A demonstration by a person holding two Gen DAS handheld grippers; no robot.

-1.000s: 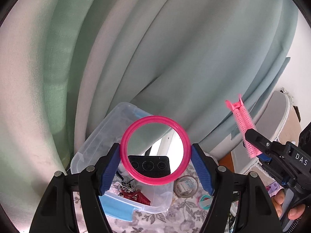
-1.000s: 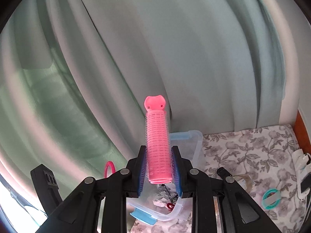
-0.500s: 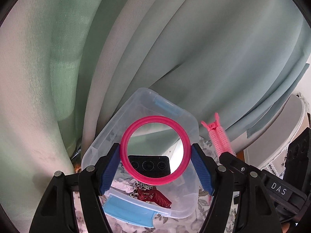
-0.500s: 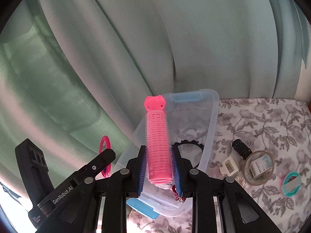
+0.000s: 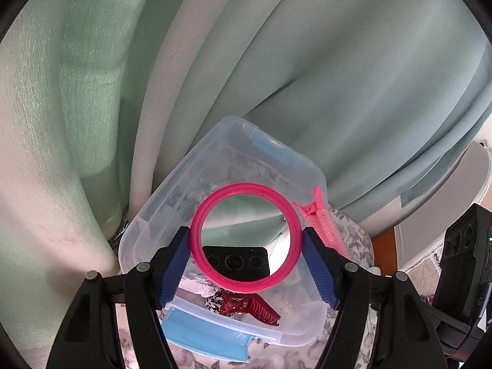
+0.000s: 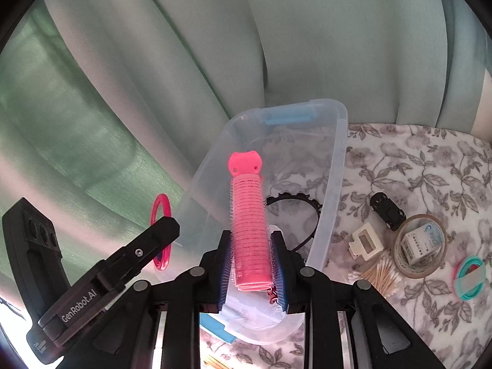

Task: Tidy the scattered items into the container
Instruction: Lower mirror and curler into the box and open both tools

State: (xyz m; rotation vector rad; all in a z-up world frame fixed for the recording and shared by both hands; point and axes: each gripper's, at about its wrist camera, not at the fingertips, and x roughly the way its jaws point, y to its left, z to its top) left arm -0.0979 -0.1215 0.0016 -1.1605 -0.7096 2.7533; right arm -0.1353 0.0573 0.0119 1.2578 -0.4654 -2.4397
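While above bin (image 6: 333, 166) rim, left hand-held gripper (image 5: 245, 243) clamps mirror (image 5: 245, 240), right hand-held gripper (image 6: 252, 266) clamps roller (image 6: 249, 224).

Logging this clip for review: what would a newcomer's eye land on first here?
Two bright pink things over the clear plastic storage box: a round pink-rimmed mirror clamped in the left gripper, and a long pink hair roller gripped by the right gripper. Behind hangs a pale green curtain.

Both fisheye views look forward and steeply down along their own fingers, close above the clear plastic bin (image 5: 215, 184), which fills the lower centre of each frame before green curtains (image 6: 307, 46). The right view also takes in the floral cloth (image 6: 415, 160) at right
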